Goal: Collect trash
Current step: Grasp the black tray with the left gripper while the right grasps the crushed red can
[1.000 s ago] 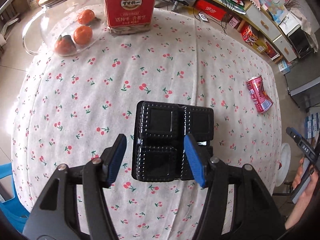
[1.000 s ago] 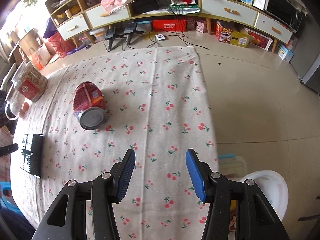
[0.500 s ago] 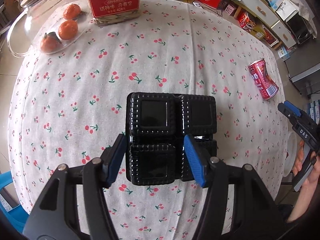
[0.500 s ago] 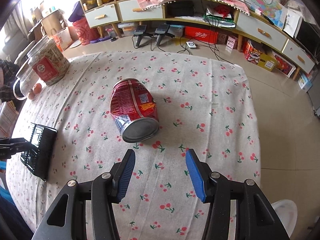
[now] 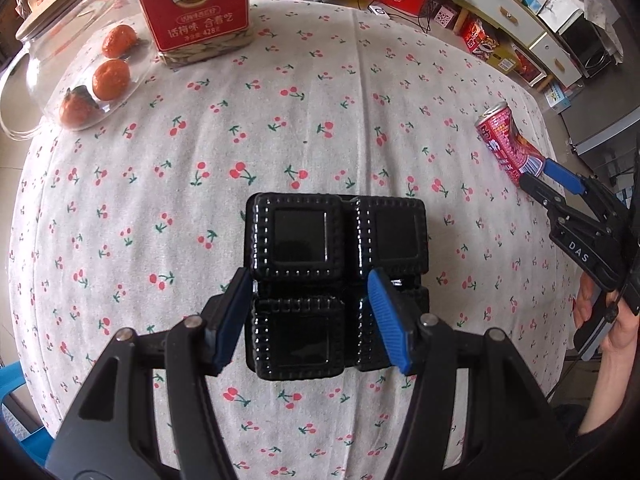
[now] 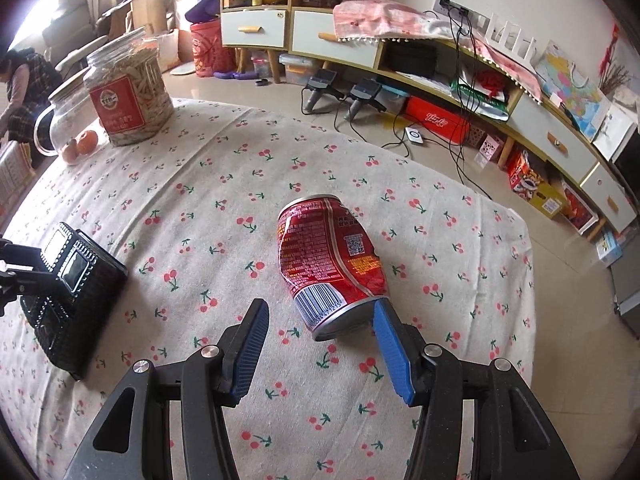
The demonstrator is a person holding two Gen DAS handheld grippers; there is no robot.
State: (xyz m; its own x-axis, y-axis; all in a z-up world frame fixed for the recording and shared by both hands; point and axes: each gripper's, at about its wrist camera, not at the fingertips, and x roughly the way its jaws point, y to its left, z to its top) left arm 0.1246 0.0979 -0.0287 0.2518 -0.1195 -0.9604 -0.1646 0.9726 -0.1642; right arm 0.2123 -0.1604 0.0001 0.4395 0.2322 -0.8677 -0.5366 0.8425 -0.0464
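While both pairs of fingers stand spread, each is lined up on its own piece of trash. The left gripper [image 5: 310, 314] straddles the near left compartment of a black plastic tray [image 5: 338, 276], one blue pad at the tray's outer left wall and the other over the ridge between the compartments; whether the pads touch the plastic cannot be told. That placement suits a pinch across a single cell, since the whole tray looks wider than the opening.

The right gripper [image 6: 320, 350] sits just behind the bottom end of a dented red can [image 6: 330, 266] that lies on its side on the table [image 6: 224, 208]. Its right finger [image 6: 390, 346] is at the can's rim, the left one apart from it, so the can sits off-centre in the gap and a shift to the right would likely be needed before closing.

Both items rest on the cherry-print cloth, well apart. At the far edge stand a jar of seeds [image 6: 130, 94] and a glass jug holding oranges [image 5: 110, 76], which appear to be kept goods, not trash.
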